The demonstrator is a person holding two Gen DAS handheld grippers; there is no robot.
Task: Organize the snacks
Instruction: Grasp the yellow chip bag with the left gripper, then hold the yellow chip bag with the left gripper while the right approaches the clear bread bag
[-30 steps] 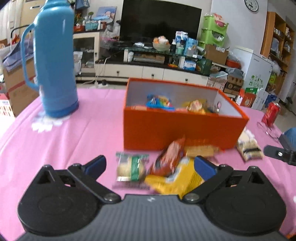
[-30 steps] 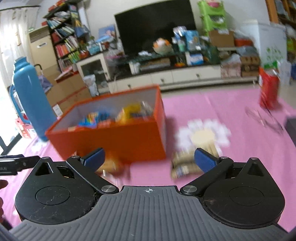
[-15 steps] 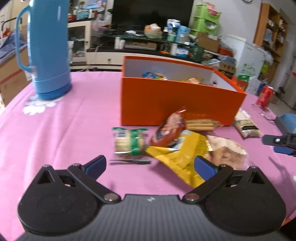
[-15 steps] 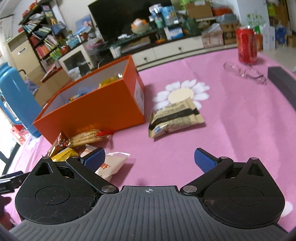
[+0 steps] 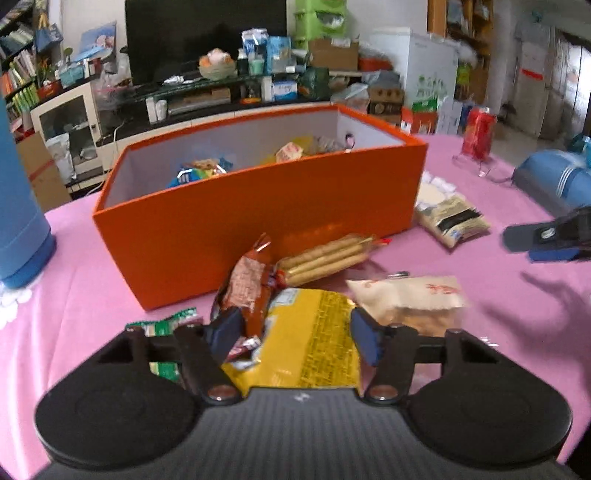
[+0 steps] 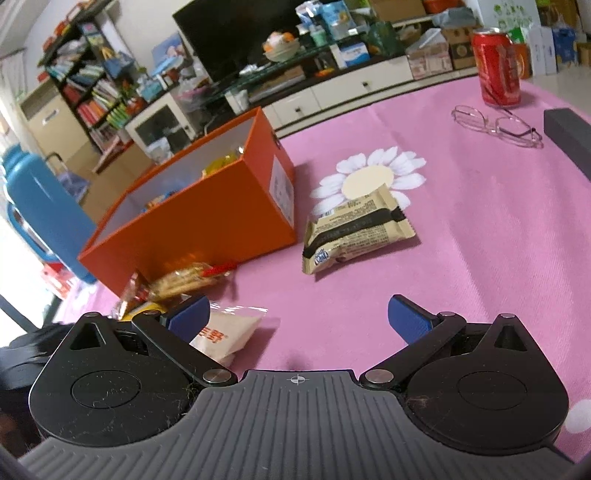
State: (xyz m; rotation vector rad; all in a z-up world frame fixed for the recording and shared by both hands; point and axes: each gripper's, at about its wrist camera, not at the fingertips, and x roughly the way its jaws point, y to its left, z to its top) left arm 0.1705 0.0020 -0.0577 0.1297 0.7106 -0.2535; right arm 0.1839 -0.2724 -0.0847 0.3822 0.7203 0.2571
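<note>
A pink tablecloth [image 6: 461, 236] printed with white daisies [image 6: 369, 177] covers the table. At the far right stands a red soda can [image 6: 498, 68], with a pair of wire-rimmed glasses [image 6: 496, 125] lying just near of it and a dark flat case [image 6: 569, 129] at the right edge. A tall blue thermos [image 6: 40, 206] stands at the far left. Beyond the table, a black television [image 5: 205, 35] sits above a cluttered low cabinet [image 6: 343, 88], and a bookshelf [image 6: 92, 92] fills the left wall.

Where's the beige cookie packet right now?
In the right wrist view the beige packet lies flat on the pink cloth, just right of the orange box, overlapping the printed daisy.
</note>
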